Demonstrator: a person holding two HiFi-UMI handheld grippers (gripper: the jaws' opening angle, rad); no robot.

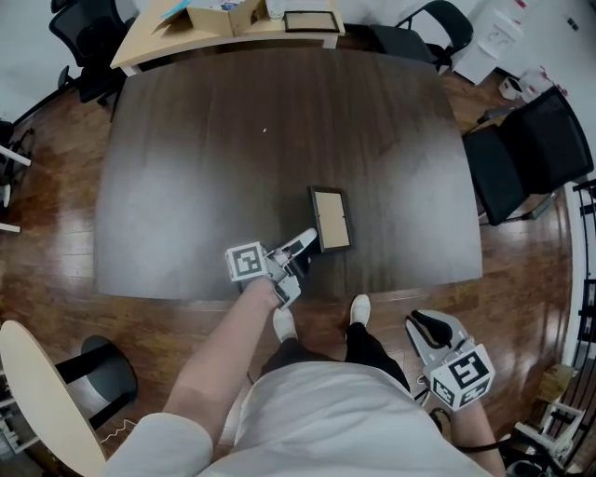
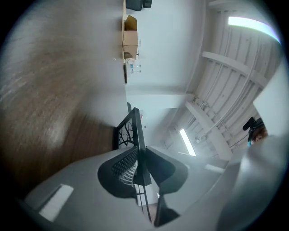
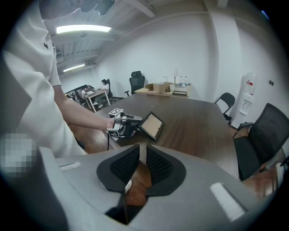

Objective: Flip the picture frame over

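The black picture frame (image 1: pixel 331 218) with its pale panel facing up is at the near middle of the dark wooden table (image 1: pixel 233 140). My left gripper (image 1: pixel 310 241) is shut on its near left edge. In the right gripper view the frame (image 3: pixel 152 125) stands tilted, one edge lifted off the table, with the left gripper (image 3: pixel 133 121) holding it. In the left gripper view the frame (image 2: pixel 135 131) shows edge-on as a thin black bar clamped between the jaws (image 2: pixel 139 164). My right gripper (image 1: pixel 430 328) hangs off the table by my right side, shut on nothing (image 3: pixel 143 159).
Black office chairs (image 1: pixel 526 149) stand to the table's right and behind it (image 1: pixel 438 23). A light wooden table (image 1: pixel 186 33) at the back carries cardboard boxes and another dark frame (image 1: pixel 312 20). My feet (image 1: pixel 360 309) are on the wooden floor at the table's near edge.
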